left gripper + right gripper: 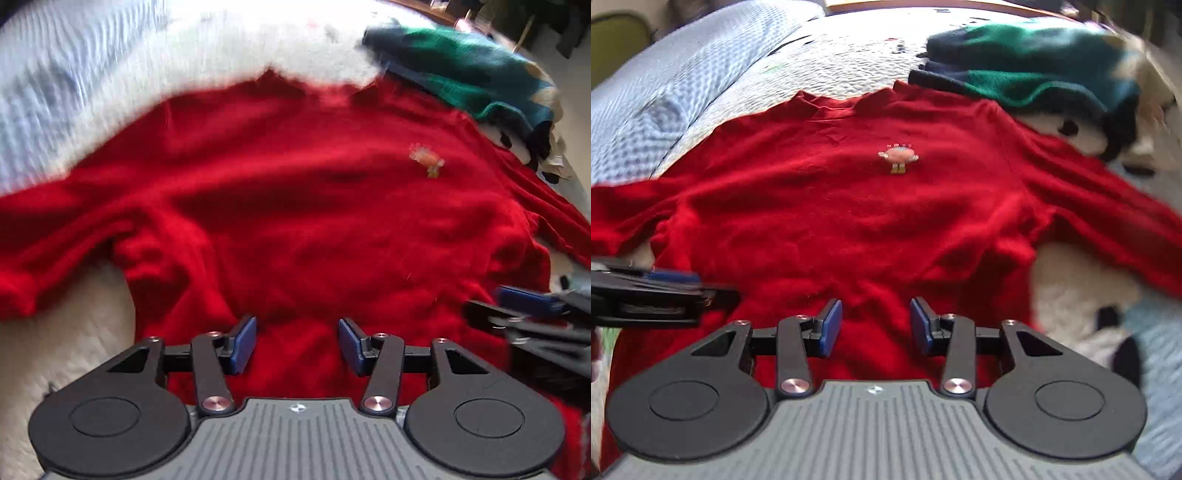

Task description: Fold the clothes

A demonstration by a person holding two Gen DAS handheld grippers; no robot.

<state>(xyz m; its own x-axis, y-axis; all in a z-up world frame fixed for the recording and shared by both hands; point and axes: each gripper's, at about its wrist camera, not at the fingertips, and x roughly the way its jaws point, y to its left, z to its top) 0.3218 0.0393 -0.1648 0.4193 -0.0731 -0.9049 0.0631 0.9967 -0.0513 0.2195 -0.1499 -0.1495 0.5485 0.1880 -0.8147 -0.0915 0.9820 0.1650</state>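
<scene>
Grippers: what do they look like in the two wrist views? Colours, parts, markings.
Both match. The left gripper and right gripper each have blue pads on black linkage arms, silver pivot screws, two round black discs, and a ribbed grey body with a small white emblem. No cables or sleeves visible.

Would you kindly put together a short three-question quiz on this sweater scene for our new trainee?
1. True or false: the left gripper is clamped on the red sweater.
2. Which lies beyond the sweater's right shoulder? A) a green and navy garment B) a yellow towel C) a shoe
3. Fill in: the small cartoon patch sits on the sweater's ____.

Key
1. False; both it and the right gripper are open above the hem.
2. A
3. chest
</scene>
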